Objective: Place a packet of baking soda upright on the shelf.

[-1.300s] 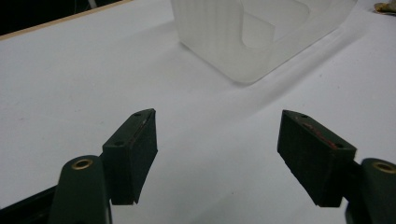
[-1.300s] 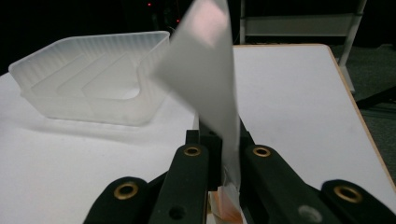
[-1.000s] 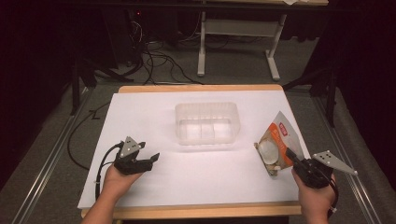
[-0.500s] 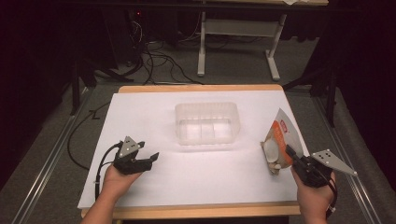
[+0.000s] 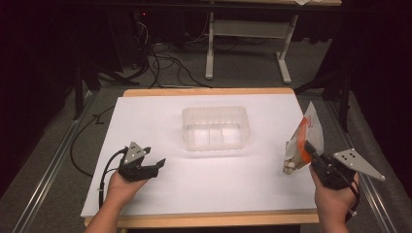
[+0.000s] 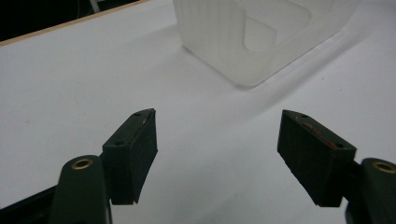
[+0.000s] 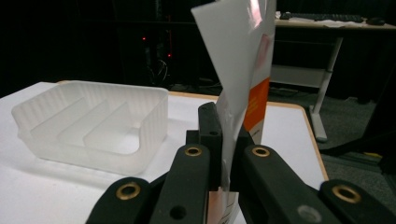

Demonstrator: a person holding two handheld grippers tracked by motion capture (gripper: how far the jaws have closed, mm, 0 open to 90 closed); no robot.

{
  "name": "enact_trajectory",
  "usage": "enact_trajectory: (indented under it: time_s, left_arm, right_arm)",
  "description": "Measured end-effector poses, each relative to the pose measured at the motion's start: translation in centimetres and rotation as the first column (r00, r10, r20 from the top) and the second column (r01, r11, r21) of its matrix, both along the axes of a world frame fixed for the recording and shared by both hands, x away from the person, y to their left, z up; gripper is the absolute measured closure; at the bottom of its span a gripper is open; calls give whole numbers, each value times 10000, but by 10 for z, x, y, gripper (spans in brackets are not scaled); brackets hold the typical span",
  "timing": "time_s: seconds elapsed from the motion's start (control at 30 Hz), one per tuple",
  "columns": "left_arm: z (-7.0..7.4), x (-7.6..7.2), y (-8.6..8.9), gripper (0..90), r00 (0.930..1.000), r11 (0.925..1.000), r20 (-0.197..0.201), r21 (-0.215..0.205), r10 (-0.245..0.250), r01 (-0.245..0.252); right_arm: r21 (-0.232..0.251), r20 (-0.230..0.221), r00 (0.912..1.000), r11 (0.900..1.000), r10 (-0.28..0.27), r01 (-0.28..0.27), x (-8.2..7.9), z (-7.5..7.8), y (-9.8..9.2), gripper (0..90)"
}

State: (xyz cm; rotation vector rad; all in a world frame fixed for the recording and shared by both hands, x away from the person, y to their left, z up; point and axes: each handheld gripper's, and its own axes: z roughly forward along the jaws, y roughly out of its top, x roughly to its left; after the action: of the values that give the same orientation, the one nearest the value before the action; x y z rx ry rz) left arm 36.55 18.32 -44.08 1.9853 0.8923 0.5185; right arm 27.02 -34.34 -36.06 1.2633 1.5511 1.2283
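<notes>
A white and orange packet (image 5: 302,143) stands on edge at the table's right side, and my right gripper (image 5: 315,158) is shut on its lower edge. In the right gripper view the packet (image 7: 243,84) rises upright from between the closed jaws. A clear plastic bin (image 5: 214,128) with inner dividers sits in the middle of the white table (image 5: 160,111); the same bin (image 7: 93,126) lies to the left of the packet. My left gripper (image 5: 153,165) rests low at the front left, open, with bare table between its fingers (image 6: 133,151) and the bin (image 6: 252,37) ahead of it.
The table's wooden edge (image 5: 209,91) runs along the far side. Beyond it are cables (image 5: 160,63) on the floor and a desk frame (image 5: 243,48). Metal rails (image 5: 48,170) flank the table on both sides.
The right gripper has tipped the packet from lying slanted to standing nearly upright and drawn it slightly toward the right edge. The left gripper has stayed put.
</notes>
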Motion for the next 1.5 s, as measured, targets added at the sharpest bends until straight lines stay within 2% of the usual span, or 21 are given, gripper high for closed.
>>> enact_trajectory:
  time_s: [0.3,0.37,0.63,0.83,0.97,1.03,1.07,1.2,1.5]
  left_arm:
    - [0,0,1,290,10000,10000,22,-38,-3,3]
    - [1,0,2,290,10000,10000,46,-96,9,-8]
    - [2,-1,2,290,10000,9999,73,-140,4,-3]
    - [2,-1,2,290,10000,9999,75,-158,5,-4]
    - [2,-1,3,290,10000,9998,84,-187,-7,9]
    - [2,-1,3,290,10000,9997,86,-225,4,-2]
    - [2,-1,3,290,10000,9997,90,-229,3,-1]
    - [2,-1,3,290,10000,9997,92,-234,-14,16]
    - [3,-1,3,290,9999,9995,98,-318,-40,43]
  right_arm:
    - [-259,253,9996,9996,99,-92,15,18,9,900]
    - [-243,332,9992,9994,236,-228,21,25,18,900]
    - [-307,529,9963,9973,683,-668,36,36,46,900]
    - [-356,682,9924,9943,1025,-1002,44,44,65,900]
    - [-282,840,9874,9908,1343,-1323,53,51,84,900]
    - [-327,850,9866,9901,1389,-1366,54,52,87,900]
    - [-348,896,9841,9880,1531,-1506,58,54,94,900]
    - [-310,920,9818,9860,1661,-1639,61,57,104,900]
    - [-403,917,9714,9755,2192,-2163,79,58,138,900]
